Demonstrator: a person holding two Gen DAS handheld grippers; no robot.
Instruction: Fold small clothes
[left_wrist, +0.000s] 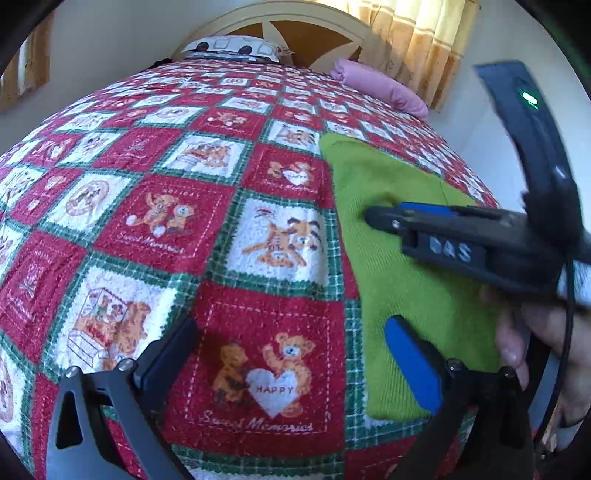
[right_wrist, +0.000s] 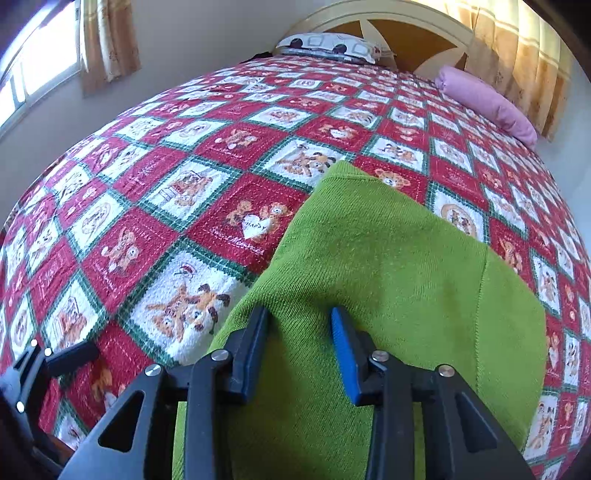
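Garment: green knitted garment (right_wrist: 388, 266) lies flat on the bed, folded into a long strip, with a seam line running down near its right side in the right wrist view.
Bed cover: red, white and green quilt (left_wrist: 207, 236) printed with teddy bears and the words "Sweet Memories" covers the whole bed.
Left tool: left tool (left_wrist: 291, 354) hangs over the quilt with its fingers wide apart and nothing between them; the blue pad (left_wrist: 413, 365) of one finger overlaps the garment's left edge in the left wrist view.
Right tool: right tool (right_wrist: 299, 332) is above the near part of the garment, jaws partly apart and not pressing on the cloth.
Right tool from the left: it reaches in from the right, over the middle of the garment, and a hand (left_wrist: 535, 332) holds its grip.
Far end of bed: patterned pillow (right_wrist: 332, 46) lies against a cream headboard (right_wrist: 399, 22), pink pillow (right_wrist: 487, 103) at the right edge.
Surroundings: yellowish curtains (right_wrist: 110, 40) hang beside a bright window.
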